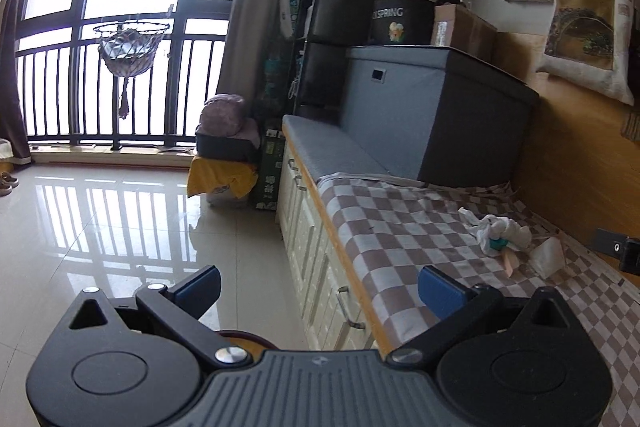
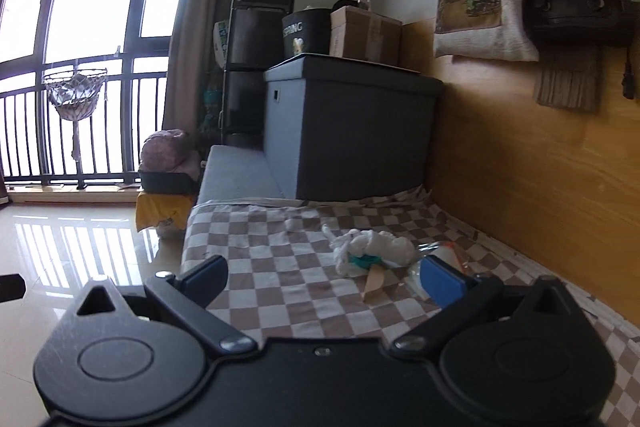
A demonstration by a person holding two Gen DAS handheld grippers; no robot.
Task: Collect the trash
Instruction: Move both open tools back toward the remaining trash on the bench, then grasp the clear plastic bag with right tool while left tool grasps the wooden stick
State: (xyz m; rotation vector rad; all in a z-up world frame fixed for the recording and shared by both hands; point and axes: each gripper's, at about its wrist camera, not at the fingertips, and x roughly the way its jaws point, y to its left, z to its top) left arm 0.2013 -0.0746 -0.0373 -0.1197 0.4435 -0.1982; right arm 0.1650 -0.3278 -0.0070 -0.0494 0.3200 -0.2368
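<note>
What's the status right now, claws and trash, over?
Left claw open, empty. Right claw open, empty, facing the trash. Crumpled tissue pile untouched on checkered cloth, small scrap beyond it. Nothing in the way.

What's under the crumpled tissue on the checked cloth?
Poking out from under the tissue: a teal piece and a flat wooden stick, lying on the checked cloth. A clear wrapper lies beside it. Anything further beneath is covered.
</note>
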